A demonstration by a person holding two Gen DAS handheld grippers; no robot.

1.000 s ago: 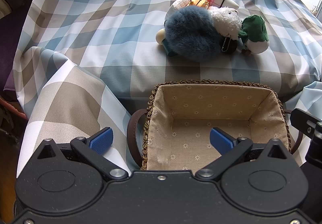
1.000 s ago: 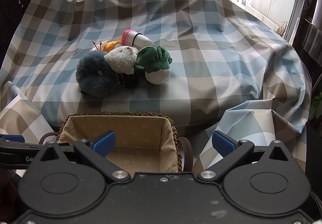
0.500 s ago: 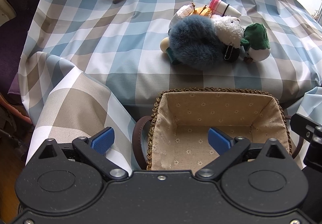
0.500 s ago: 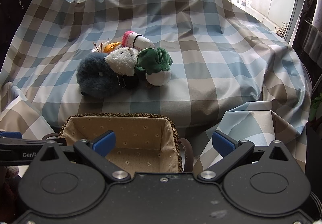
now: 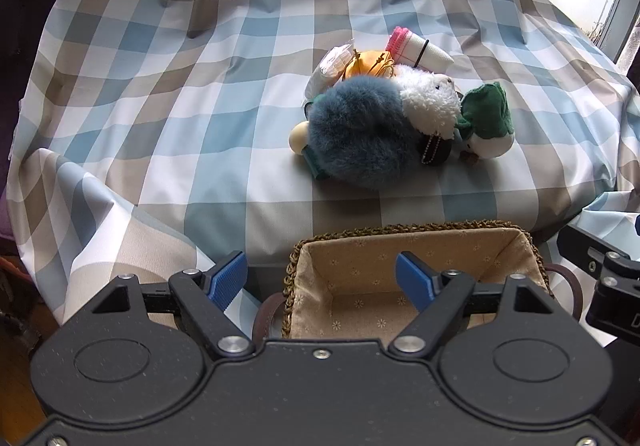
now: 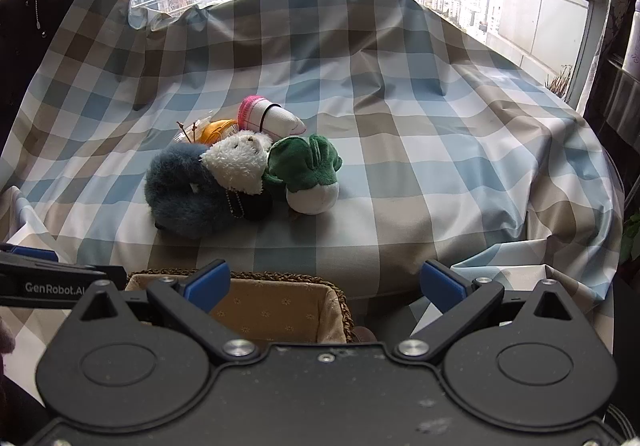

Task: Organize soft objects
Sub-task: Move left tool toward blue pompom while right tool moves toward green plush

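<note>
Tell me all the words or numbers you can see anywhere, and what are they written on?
"GenRobot.AI", in white letters on the black side of the left gripper, seen from the right wrist camera.
A cut-off white letter, maybe "D", on the right gripper at the edge of the left wrist view; too little shows to read.
No readable writing on the plush toys or the basket.

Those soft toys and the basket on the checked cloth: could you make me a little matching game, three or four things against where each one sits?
Things:
1. blue fluffy toy
2. green and white plush
3. pink-ended roll
4. wicker basket

Places:
A. rear of the pile, farthest from the basket
B. in front of the pile, nearest the cameras, nothing in it
C. window-side end of the pile
D. end of the pile opposite the green one

Pairs: 1-D, 2-C, 3-A, 4-B
</note>
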